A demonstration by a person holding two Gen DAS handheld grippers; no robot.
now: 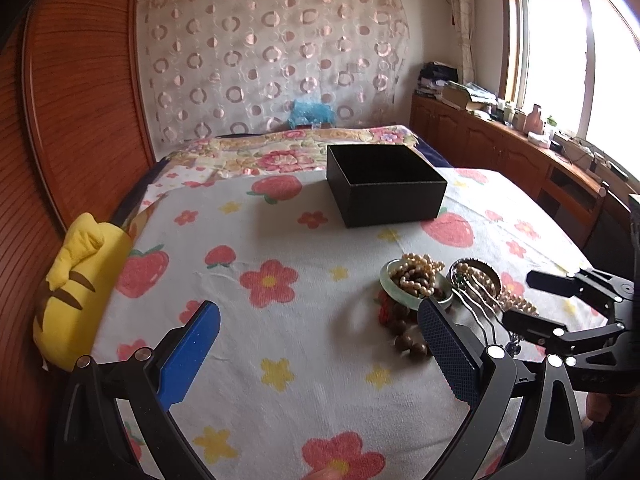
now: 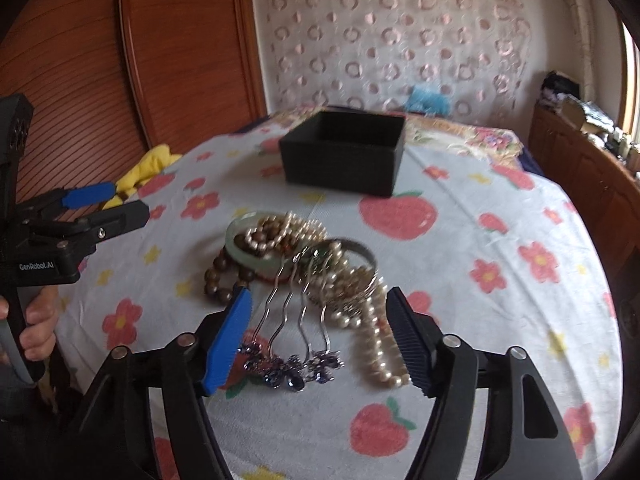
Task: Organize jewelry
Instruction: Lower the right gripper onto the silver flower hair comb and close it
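Note:
A pile of jewelry lies on the flowered bed sheet: a pale green bangle (image 2: 236, 240) under a pearl strand (image 2: 280, 232), brown wooden beads (image 2: 218, 276), a metal bangle (image 2: 360, 252), a long pearl necklace (image 2: 374, 340) and a silver hair comb with purple stones (image 2: 296, 336). An open black box (image 2: 344, 152) stands behind the pile; it also shows in the left wrist view (image 1: 384, 184). My right gripper (image 2: 320, 320) is open and empty, its fingers on either side of the comb. My left gripper (image 1: 320, 344) is open and empty, left of the pile (image 1: 416, 280).
A yellow plush toy (image 1: 80, 292) lies at the bed's left edge against the wooden headboard (image 1: 80, 100). A wooden cabinet (image 1: 520, 156) with clutter runs under the window on the right. A patterned curtain (image 1: 272, 60) hangs behind the bed.

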